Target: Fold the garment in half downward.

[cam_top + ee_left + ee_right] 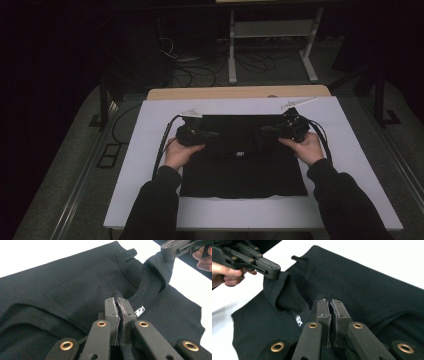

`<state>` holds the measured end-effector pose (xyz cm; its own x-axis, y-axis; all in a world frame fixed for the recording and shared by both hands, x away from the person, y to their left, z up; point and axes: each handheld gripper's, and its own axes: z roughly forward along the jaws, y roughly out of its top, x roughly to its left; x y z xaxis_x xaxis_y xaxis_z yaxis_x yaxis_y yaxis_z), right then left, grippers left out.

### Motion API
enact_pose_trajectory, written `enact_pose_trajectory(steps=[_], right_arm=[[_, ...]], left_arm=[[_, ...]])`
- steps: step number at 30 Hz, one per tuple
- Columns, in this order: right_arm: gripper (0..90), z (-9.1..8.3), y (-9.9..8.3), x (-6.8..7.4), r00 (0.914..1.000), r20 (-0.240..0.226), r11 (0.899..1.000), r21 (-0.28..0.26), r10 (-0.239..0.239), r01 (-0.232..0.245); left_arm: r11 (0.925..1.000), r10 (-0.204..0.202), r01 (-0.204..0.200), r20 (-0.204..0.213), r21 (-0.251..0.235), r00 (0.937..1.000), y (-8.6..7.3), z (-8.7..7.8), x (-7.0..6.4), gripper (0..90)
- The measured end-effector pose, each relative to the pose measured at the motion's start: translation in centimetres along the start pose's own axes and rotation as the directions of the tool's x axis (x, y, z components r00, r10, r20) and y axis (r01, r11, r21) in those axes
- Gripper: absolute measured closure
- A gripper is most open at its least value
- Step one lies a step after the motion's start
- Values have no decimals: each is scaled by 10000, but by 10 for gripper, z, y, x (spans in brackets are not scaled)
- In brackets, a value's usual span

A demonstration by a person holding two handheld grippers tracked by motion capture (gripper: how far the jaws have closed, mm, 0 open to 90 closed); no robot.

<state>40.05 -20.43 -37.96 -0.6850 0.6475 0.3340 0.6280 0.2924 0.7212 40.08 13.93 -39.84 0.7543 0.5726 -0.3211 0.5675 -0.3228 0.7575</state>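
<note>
Dark sleeves (pixel 155 205) come in from the near edge of the high view, each hand wrapped round its tongs. Between them a black T-shirt (pixel 243 170) lies spread on the white counter (pixel 135 165), roughly in the middle of it, with its near hem toward the person and its collar end at the far side. The left tongs (pixel 212 134) sit at the left of the collar area, the right tongs (pixel 265 130) at the right, both pointing inward toward each other.

Seen along the left tongs' (pixel 118 305) own jaws, they are clenched on a fold of the black fabric just beside the neckband, near a small white label (pixel 140 311). The right tongs (pixel 329 305) are likewise clenched on a pinch of shirt cloth beside the collar, and the fabric rises in a ridge where each pair lifts it off the counter. Beyond the counter's far edge, cables (pixel 200 72) trail on the floor beside a white stand (pixel 272 30).
</note>
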Motion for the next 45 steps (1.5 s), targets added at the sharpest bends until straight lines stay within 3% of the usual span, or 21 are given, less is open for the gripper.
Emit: enact_pose_trajectory(steps=[8, 17, 26, 27, 30, 42, 45], right_arm=[[842, -16, -22, 10, 9995, -316, 9997, -232, 24, -31], [842, -13, -40, 17, 9981, -620, 9999, -91, 55, -61], [842, -14, -52, 18, 9975, -688, 9997, -143, 188, -198], [841, -14, -56, 18, 9966, -781, 9996, -138, 242, -254], [842, -14, -57, 20, 9969, -760, 9998, -82, 183, -190], [841, -14, -64, 26, 9963, -851, 9999, -66, 133, -139], [841, -15, -67, 29, 9962, -861, 9999, 14, 135, -134]], left_arm=[[9995, -23, 33, 318, -306, 9995, -10, -11, -9, 859], [9986, 180, -154, 503, -508, 9986, -21, -19, -20, 859], [9981, 53, -9, 717, -618, 9974, -33, -20, -21, 858], [9983, -14, 68, 936, -579, 9956, -36, -21, -21, 858], [9991, -59, 92, 773, -420, 9970, -38, -21, -19, 858], [9971, -201, 269, 943, -713, 9953, -44, -25, -24, 858], [9979, -86, 150, 999, -632, 9950, -45, -25, -28, 858]])
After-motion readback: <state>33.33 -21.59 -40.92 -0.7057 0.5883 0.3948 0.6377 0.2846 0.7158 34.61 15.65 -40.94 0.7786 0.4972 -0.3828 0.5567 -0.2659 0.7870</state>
